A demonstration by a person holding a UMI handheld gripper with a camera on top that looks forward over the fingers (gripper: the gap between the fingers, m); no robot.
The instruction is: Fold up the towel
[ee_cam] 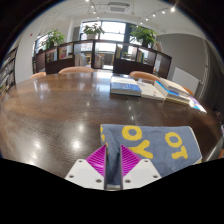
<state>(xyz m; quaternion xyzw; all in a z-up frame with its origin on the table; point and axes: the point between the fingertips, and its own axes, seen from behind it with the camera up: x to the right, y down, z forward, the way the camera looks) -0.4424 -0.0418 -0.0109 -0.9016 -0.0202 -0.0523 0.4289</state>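
Observation:
A grey-blue towel with yellow letters lies on the dark wooden table, just ahead and to the right of my fingers. My gripper is shut on the towel's near left corner: a strip of the cloth runs between the two magenta pads and both press on it. The rest of the towel spreads flat to the right beyond the fingers.
Several books and magazines lie on the far right of the table. Wooden chairs stand behind the table, with shelves, potted plants and windows beyond. A wide stretch of bare tabletop lies to the left.

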